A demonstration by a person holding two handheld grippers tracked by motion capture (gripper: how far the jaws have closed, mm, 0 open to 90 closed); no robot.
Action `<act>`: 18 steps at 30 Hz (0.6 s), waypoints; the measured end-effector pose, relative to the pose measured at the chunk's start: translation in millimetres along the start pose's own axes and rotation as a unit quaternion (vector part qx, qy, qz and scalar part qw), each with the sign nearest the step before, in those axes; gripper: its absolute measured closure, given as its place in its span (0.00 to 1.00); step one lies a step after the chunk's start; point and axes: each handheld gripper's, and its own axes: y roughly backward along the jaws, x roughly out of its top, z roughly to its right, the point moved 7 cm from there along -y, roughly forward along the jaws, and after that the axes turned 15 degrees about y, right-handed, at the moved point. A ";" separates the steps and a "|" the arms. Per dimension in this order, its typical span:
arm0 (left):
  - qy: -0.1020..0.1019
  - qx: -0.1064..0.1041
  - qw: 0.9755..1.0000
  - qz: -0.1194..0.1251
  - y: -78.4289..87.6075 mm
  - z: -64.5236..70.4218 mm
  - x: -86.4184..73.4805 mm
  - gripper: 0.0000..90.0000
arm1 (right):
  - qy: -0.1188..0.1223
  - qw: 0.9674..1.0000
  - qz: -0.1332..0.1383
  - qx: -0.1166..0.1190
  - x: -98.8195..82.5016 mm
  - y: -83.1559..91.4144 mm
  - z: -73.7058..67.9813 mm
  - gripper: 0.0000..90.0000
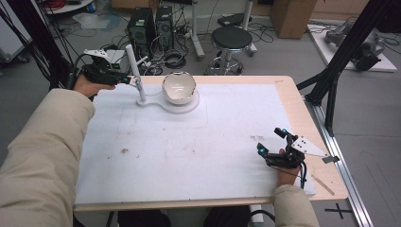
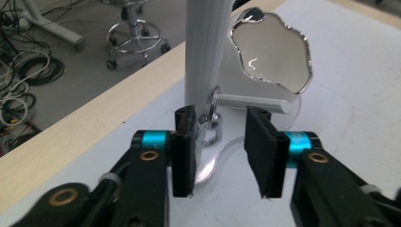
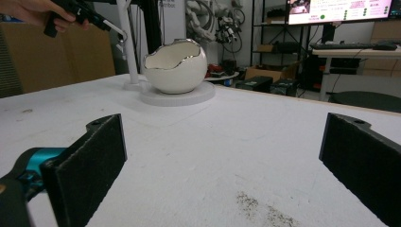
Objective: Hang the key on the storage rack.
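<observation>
On the table (image 1: 302,118) we record a sheet (image 1: 189,151) over most of the top. At its far left stands a base (image 1: 182,106) carrying an egg-shaped bowl (image 1: 178,87), with a post (image 1: 134,71) just left of it. Left gripper (image 1: 126,79) sits at the post; right gripper (image 1: 269,144) near right. Behind the table: a stool (image 1: 231,40).

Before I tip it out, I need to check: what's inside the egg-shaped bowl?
The egg-shaped bowl on its round white base shows a bare white inner wall, nothing lying against it. From the right gripper view its jagged silver rim hides the bottom, so something small there could go unseen.
</observation>
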 end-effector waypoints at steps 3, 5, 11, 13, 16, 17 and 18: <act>0.006 0.006 1.000 0.026 11.0 -0.9 -0.1 0.55 | -0.002 1.000 -0.001 0.001 0.0 0.2 -0.5 0.01; 0.014 0.005 0.999 0.038 18.7 0.7 -2.6 0.45 | 0.001 1.000 0.000 0.001 0.1 -0.1 -0.4 0.01; 0.029 -0.012 0.997 0.077 48.4 19.4 -14.0 0.16 | 0.003 1.000 -0.001 -0.001 0.2 -0.2 -0.6 0.01; 0.029 -0.040 0.995 0.085 58.8 31.0 -19.9 0.10 | 0.002 1.000 -0.001 -0.001 0.1 -0.2 -0.5 0.01; 0.019 -0.049 0.995 0.082 70.2 46.4 -30.1 0.06 | 0.002 1.000 -0.001 -0.001 0.0 -0.1 -0.3 0.01; 0.015 -0.051 0.995 0.084 72.9 51.2 -32.9 0.03 | 0.001 1.000 0.000 0.000 0.1 -0.1 -0.4 0.01; 0.007 -0.048 0.995 0.087 75.7 55.3 -35.1 0.02 | 0.000 1.000 0.000 0.000 0.2 -0.2 -0.4 0.01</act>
